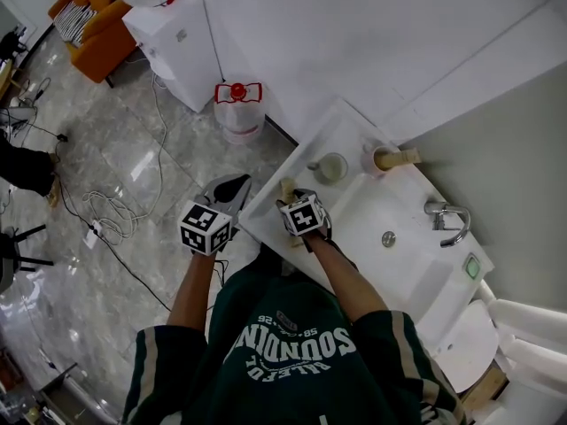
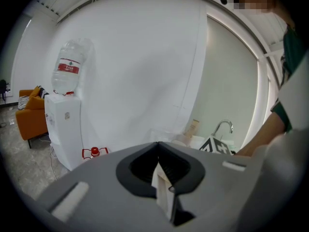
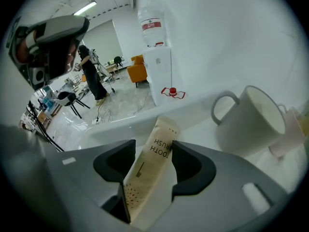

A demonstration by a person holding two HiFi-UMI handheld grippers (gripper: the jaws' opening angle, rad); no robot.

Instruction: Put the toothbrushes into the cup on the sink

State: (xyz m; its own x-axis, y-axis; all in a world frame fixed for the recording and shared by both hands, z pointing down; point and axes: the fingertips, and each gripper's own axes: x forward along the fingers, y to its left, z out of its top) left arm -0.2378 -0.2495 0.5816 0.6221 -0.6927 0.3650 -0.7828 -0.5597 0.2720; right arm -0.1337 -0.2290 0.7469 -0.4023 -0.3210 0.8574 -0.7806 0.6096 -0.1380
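Observation:
A tan paper toothbrush packet (image 3: pixel 149 170) lies flat on the white sink counter (image 1: pixel 266 212) between the wide-apart jaws of my right gripper (image 3: pixel 153 146); no pad presses on it. In the head view the packet (image 1: pixel 287 187) pokes out ahead of the right gripper (image 1: pixel 292 199) at the counter's near-left corner. A white mug (image 3: pixel 251 122) stands just beyond; a pink cup (image 1: pixel 379 160) farther right holds another tan packet (image 1: pixel 406 157). My left gripper (image 1: pixel 232 185) hangs off the counter's left edge above the floor, jaws together (image 2: pixel 158 143), nothing seen in them.
The basin with its drain (image 1: pixel 388 238) and chrome faucet (image 1: pixel 447 220) lies right of the mug (image 1: pixel 332 167). A green soap (image 1: pixel 471 266) sits on the far rim. On the floor to the left are a water bottle (image 1: pixel 237 109), a dispenser (image 1: pixel 177 42) and cables (image 1: pixel 106 211).

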